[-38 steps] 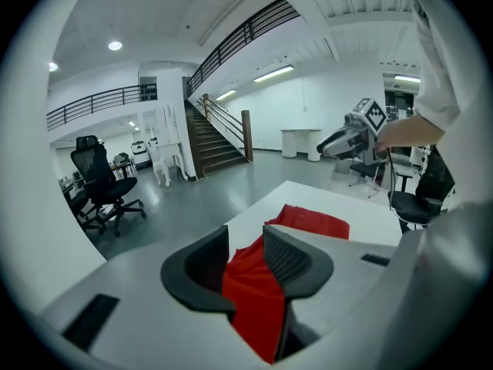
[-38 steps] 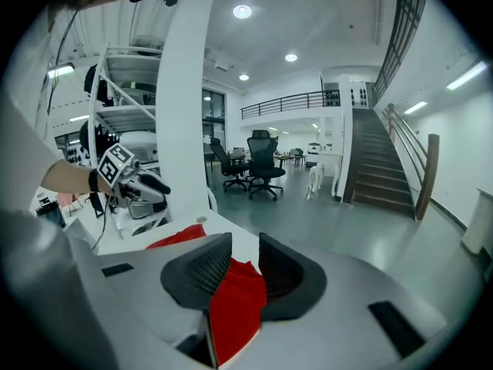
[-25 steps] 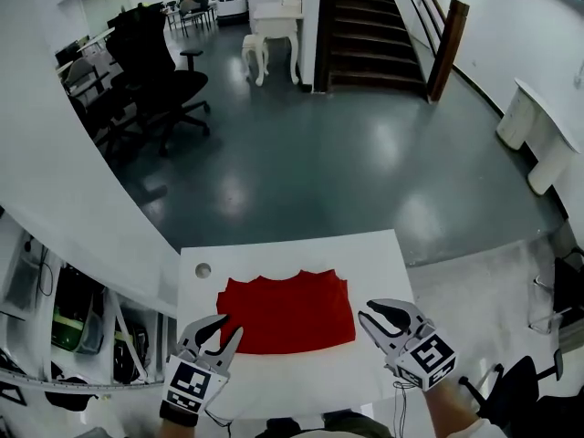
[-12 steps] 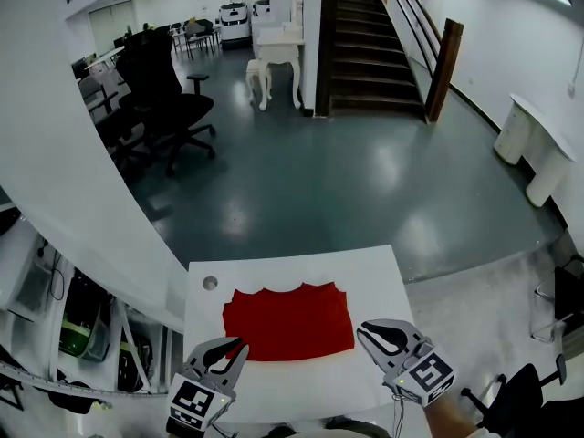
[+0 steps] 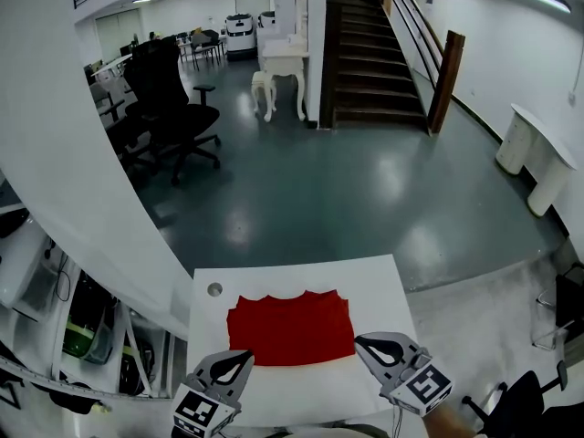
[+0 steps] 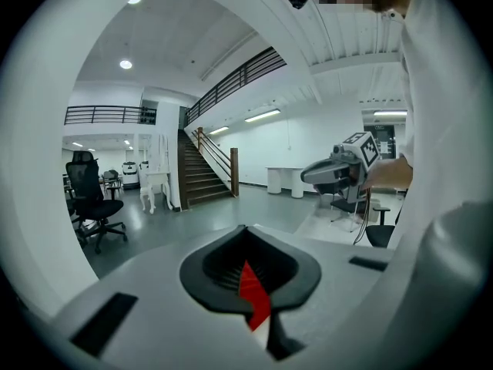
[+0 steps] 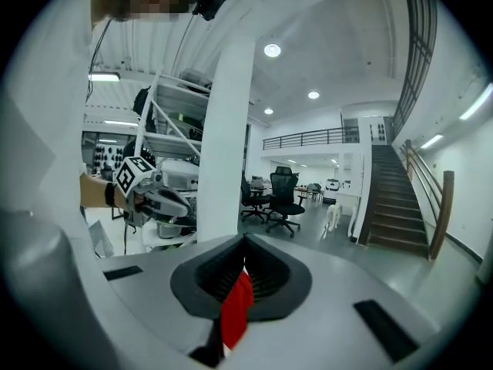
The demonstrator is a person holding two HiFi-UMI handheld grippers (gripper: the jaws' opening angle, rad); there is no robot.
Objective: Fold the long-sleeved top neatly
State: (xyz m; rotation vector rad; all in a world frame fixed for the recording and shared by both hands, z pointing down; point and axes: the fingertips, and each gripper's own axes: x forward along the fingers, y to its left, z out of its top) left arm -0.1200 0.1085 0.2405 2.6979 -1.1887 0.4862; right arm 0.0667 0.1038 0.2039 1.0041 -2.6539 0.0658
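L tool (image 5: 245,363) & R tool (image 5: 360,341) have just been closing; each now pinches a near corner of the red top (image 5: 292,327). Top lies mid tabletop (image 5: 376,281), btwn both tools.

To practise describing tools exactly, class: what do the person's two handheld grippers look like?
The left gripper and right gripper match. Each has a pale grey body, jaws lined with ribbed black pads, and a cube of black-and-white square markers at the back. Thin dark cables hang beneath the right one.
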